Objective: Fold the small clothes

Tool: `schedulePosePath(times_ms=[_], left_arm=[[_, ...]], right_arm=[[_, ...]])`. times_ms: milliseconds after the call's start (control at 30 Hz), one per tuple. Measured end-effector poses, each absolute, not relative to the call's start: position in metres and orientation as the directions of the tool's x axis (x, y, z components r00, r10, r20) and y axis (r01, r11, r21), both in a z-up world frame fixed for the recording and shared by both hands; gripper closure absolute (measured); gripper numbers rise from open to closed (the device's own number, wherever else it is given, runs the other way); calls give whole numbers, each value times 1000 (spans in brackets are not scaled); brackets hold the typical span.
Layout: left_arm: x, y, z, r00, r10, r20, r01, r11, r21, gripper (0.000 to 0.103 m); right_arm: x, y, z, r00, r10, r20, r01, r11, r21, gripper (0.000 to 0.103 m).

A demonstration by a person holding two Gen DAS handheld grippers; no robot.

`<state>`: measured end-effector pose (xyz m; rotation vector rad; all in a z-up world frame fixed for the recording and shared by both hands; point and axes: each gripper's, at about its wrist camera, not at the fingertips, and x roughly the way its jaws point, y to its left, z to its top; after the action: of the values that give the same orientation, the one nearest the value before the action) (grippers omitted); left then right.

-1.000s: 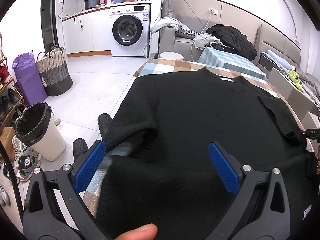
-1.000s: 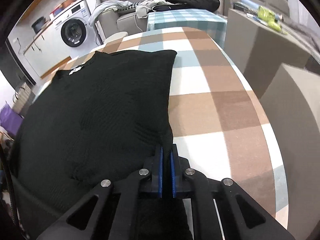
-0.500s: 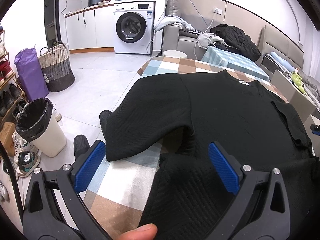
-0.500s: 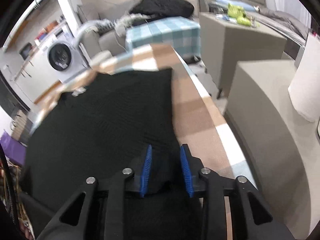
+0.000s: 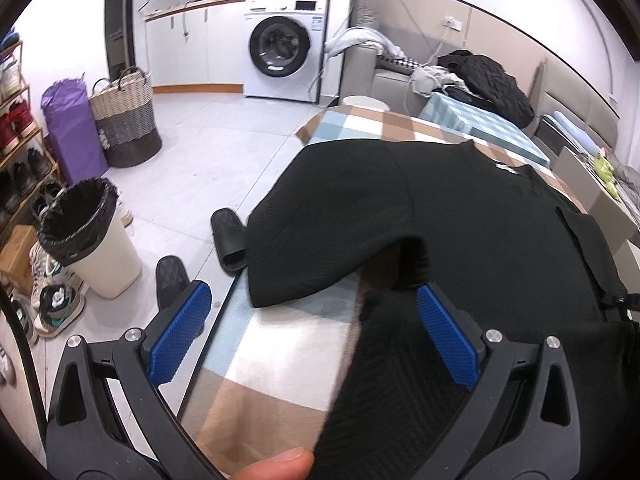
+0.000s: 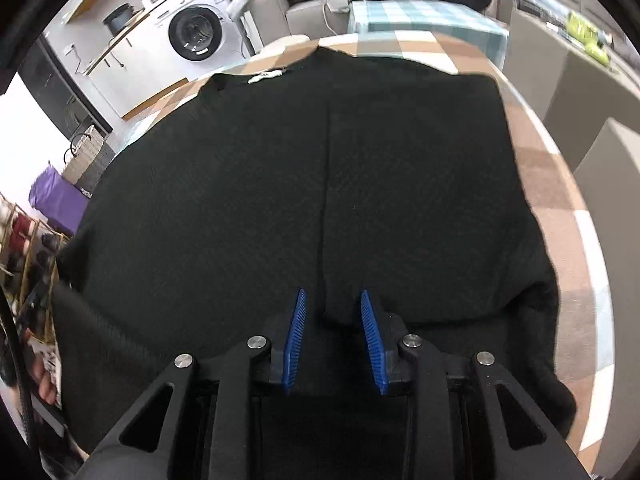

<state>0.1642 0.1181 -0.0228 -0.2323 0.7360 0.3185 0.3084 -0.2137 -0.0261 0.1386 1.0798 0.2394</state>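
A black knitted short-sleeved top (image 5: 460, 208) lies flat on the checked table (image 5: 280, 360). Its left sleeve (image 5: 320, 240) spreads toward the table's left edge. My left gripper (image 5: 312, 300) is open wide just short of that sleeve, above bare cloth and the top's lower left hem, gripping nothing. In the right wrist view the top (image 6: 240, 180) fills the frame, and its right side (image 6: 420, 180) is folded inward along a straight edge. My right gripper (image 6: 333, 294) hovers over that edge with its pads a little apart and pressing on nothing.
The floor left of the table (image 6: 560, 200) holds a lined trash bin (image 5: 92, 240), two black slippers (image 5: 228, 240), a woven basket (image 5: 124, 120), a purple bag and a shoe rack. A washing machine (image 5: 280, 48) and a sofa piled with clothes stand at the back.
My right gripper has opened, let go of the top's right side, and shifted left over the garment. My left gripper has moved toward the table's left edge, bringing the left sleeve into view.
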Motion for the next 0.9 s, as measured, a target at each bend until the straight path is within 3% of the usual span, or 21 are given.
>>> schedulePosePath(times_ms=[167, 267, 433, 500, 667, 900], left_arm=[[158, 142, -29, 674, 191, -714, -423, 892, -161, 1], [155, 152, -30, 680, 139, -720, -432, 869, -241, 3], [152, 158, -34, 698, 31, -716, -416, 830, -371, 33], [152, 159, -40, 700, -6, -714, -422, 803, -421, 40], [158, 166, -58, 688, -68, -723, -469, 719, -513, 41], [175, 182, -70, 691, -44, -721, -529, 649, -547, 41]], right_arm=[[302, -224, -13, 500, 286, -817, -81, 955, 285, 63], [298, -222, -9, 515, 310, -799, -85, 946, 312, 62], [285, -222, -6, 512, 332, -792, -91, 938, 334, 62], [284, -220, -7, 514, 322, -795, -88, 942, 324, 62], [277, -220, -9, 517, 343, -785, -103, 934, 341, 62], [272, -226, -10, 521, 349, -779, -88, 930, 357, 62]])
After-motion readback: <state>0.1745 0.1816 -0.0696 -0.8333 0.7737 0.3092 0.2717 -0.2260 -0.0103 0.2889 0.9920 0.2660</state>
